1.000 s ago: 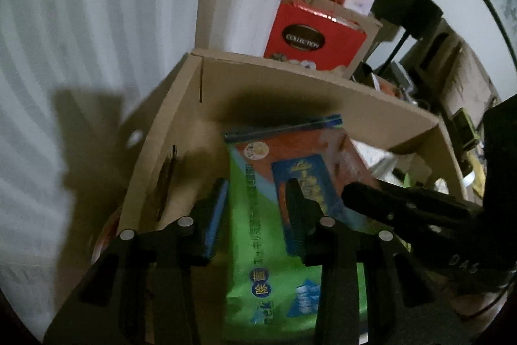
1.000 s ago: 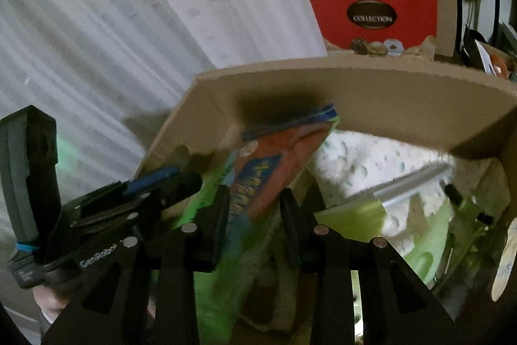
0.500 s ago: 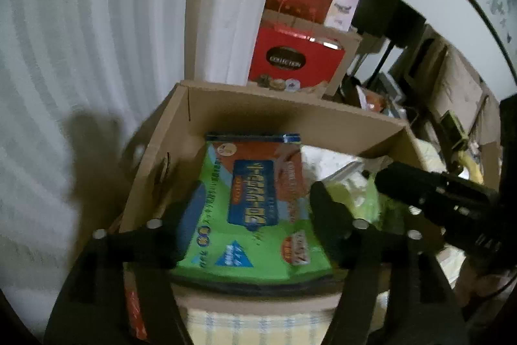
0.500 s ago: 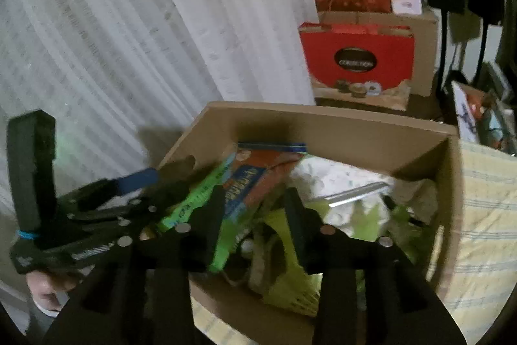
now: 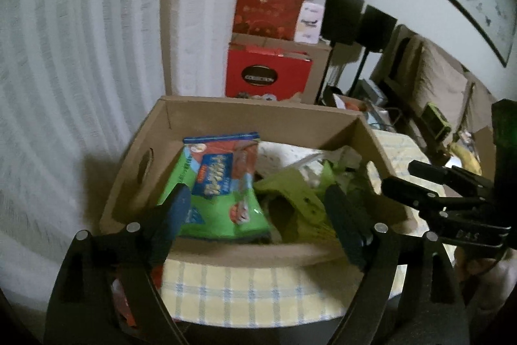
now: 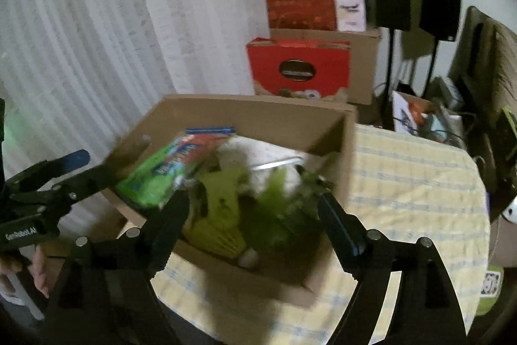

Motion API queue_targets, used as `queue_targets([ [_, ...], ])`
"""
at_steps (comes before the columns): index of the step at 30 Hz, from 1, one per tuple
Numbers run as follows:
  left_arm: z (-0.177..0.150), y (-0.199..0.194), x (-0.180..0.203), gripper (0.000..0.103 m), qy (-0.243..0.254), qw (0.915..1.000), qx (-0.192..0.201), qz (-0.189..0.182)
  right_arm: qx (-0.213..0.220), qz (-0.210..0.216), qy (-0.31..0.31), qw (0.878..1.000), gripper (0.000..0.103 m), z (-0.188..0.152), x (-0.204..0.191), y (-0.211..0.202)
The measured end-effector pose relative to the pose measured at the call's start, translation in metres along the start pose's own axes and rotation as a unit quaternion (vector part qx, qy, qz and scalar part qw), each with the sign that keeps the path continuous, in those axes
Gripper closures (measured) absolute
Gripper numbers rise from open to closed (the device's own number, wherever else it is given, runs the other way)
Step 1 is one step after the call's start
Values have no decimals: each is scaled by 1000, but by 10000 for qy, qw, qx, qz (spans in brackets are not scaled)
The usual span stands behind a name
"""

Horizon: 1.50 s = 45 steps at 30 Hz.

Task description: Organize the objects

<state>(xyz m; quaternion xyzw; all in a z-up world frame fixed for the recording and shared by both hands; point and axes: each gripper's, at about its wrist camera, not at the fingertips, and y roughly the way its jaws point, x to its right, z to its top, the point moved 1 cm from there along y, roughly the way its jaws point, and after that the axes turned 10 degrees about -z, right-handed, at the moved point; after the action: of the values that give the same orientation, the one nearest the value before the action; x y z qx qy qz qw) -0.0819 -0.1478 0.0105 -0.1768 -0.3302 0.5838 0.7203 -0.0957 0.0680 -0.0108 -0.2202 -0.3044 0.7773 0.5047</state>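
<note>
Cardboard box (image 5: 206,115) on bench (image 6: 413,183) holds green packet (image 5: 219,193), leaning at left wall. I see left gripper (image 5: 258,215) and right gripper (image 6: 255,215) opening, nothing between jaws, clear of box.

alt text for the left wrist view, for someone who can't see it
An open cardboard box sits on a yellow checked tablecloth, holding a green and orange snack bag among yellow-green items. The left tongs are opening in front of it with nothing between them; the right tongs reach in from the right edge.
</note>
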Motion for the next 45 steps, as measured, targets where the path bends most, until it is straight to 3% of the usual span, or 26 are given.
queue_targets([
  [2, -6, -2, 7, 20, -9, 10000, -20, -68, 82, -107, 47, 9999, 17, -9, 10, -11],
  [5, -13, -3, 16, 9, -3, 10000, -63, -75, 182, -239, 137, 9995, 16, -21, 24, -27],
  [12, -31, -9, 37, 8, 24, 10000, -75, 51, 444, -477, 283, 9975, 2, -42, 45, -61],
  [18, -46, -14, 52, 0, 45, 9998, -57, 180, 573, -711, 365, 9952, 1, -62, 54, -79],
  [31, -64, -32, 89, 0, 50, 9998, -74, -193, 412, -767, 732, 9935, 1, -90, 78, -93],
  [45, -80, -28, 115, 0, 330, 9993, -134, 70, 428, -1042, 619, 9917, 1, -108, 80, -115],
])
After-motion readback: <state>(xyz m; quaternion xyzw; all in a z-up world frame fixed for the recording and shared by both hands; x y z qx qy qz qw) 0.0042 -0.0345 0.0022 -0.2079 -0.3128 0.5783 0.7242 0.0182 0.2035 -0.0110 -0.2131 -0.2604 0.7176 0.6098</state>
